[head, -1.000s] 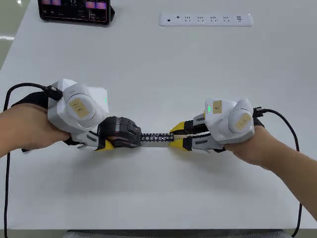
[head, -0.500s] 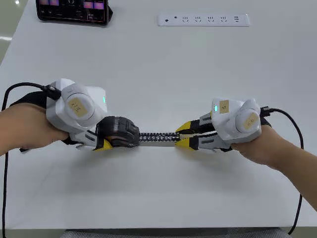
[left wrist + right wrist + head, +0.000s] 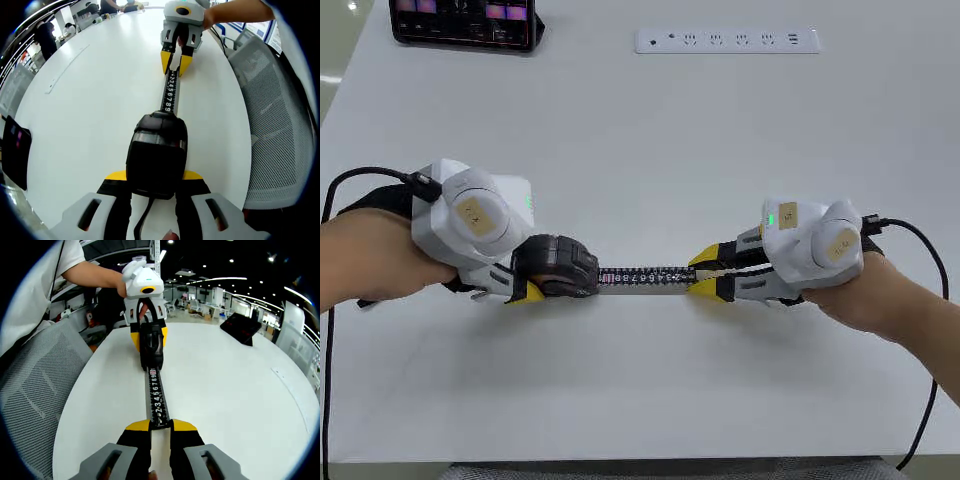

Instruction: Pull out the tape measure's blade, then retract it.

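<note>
Head view: left gripper (image 3: 538,278) clamped the black plastic tape measure (image 3: 560,266); right gripper (image 3: 707,272) pinched its numbered metal blade (image 3: 645,274). Extension seemed partial, calling for further straight pulling.

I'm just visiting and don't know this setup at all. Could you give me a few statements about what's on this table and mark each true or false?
1. The left gripper clamps the black tape measure case. True.
2. The blade is wound fully inside the case. False: a numbered stretch runs out of the case to the right gripper, whose yellow-tipped jaws are shut on its end.
3. A white power strip lies near the far edge of the table. True.
4. The dark screen device sits right beside the right gripper. False: it is at the table's far left corner, away from both grippers.
</note>
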